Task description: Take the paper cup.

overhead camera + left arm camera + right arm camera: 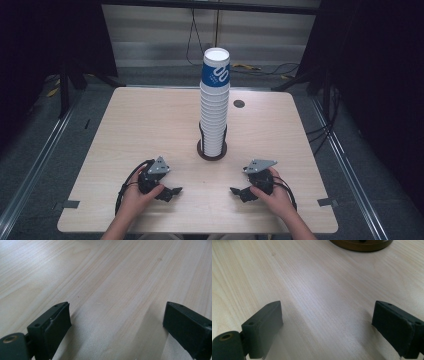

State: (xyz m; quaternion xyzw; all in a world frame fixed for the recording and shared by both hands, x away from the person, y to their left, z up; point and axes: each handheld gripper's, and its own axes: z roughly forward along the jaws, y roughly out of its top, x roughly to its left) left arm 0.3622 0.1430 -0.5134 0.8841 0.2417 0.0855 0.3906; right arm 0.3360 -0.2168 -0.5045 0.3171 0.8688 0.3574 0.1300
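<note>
A tall stack of white paper cups (215,107), the top one with a blue band, stands in a dark round holder (212,151) at the middle of the light wooden table (140,125). My left gripper (174,191) rests low on the table near the front, left of the holder, its jaws wide apart over bare wood (117,315). To the right of the holder my right gripper (236,191) lies the same way, open with nothing between its jaws (327,315). The holder's brown base edge (362,245) shows at the top of the right gripper view.
A small dark round grommet (239,104) sits in the table top behind the stack on the right. Cables (260,67) run on the floor beyond the far edge. Dark curtains and stand legs (65,80) flank the table.
</note>
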